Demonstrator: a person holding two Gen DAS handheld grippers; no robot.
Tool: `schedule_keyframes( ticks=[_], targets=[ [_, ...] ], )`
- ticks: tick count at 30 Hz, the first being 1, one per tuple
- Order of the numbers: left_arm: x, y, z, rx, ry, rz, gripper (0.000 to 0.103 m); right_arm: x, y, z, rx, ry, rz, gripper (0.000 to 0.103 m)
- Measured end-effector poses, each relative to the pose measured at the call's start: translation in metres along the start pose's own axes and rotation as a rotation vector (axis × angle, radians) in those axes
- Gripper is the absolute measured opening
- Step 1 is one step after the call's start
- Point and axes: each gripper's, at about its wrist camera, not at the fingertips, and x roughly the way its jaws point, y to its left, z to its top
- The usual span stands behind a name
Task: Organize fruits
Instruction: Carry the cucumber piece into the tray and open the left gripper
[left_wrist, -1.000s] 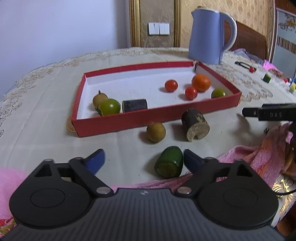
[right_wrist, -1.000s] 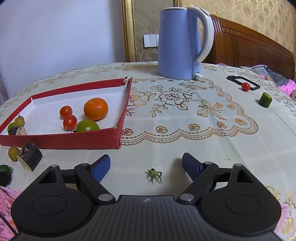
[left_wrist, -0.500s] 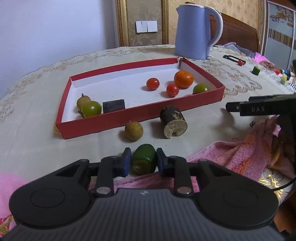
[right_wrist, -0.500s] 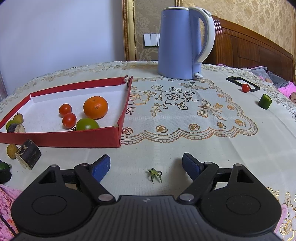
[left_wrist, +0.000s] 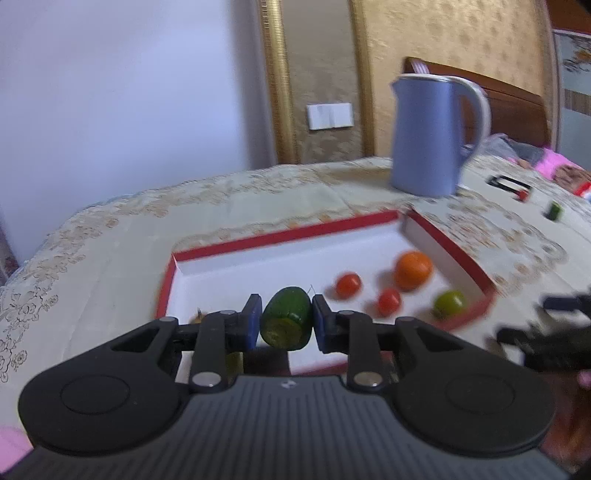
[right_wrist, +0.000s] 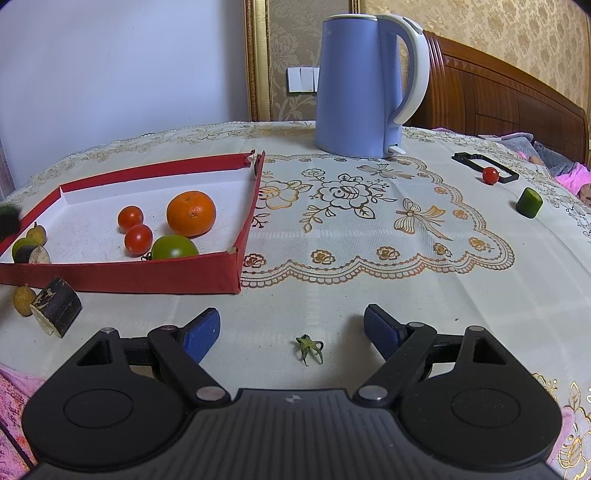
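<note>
From the left wrist, the left gripper (left_wrist: 286, 325) is clamped on a green cucumber piece (left_wrist: 286, 321), its blue pads pressing both sides, held in the air in front of the red tray (left_wrist: 448, 243), where an orange (left_wrist: 413, 270), two tomatoes (left_wrist: 348, 285) and a green fruit (left_wrist: 449, 303) lie. From the right wrist, the right gripper (right_wrist: 291, 332) stands wide open and empty above the tablecloth (right_wrist: 369, 288), a small green stem (right_wrist: 309, 348) lying between its fingers, with the tray to its left and the blue kettle (right_wrist: 360, 85) behind.
</note>
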Motion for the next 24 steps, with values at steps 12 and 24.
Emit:
schedule_keyframes(
  ticks=[12,24],
  targets=[
    [0.073,0.007,0.009,-0.036,0.041,0.126,0.026,0.000,0.001,0.000,0.000,0.000,0.001,0.085],
    [0.094,0.011,-0.004,-0.056,0.145,0.072,0.038,0.001,0.001,-0.001,-0.008,0.002,-0.003,0.086]
  ],
)
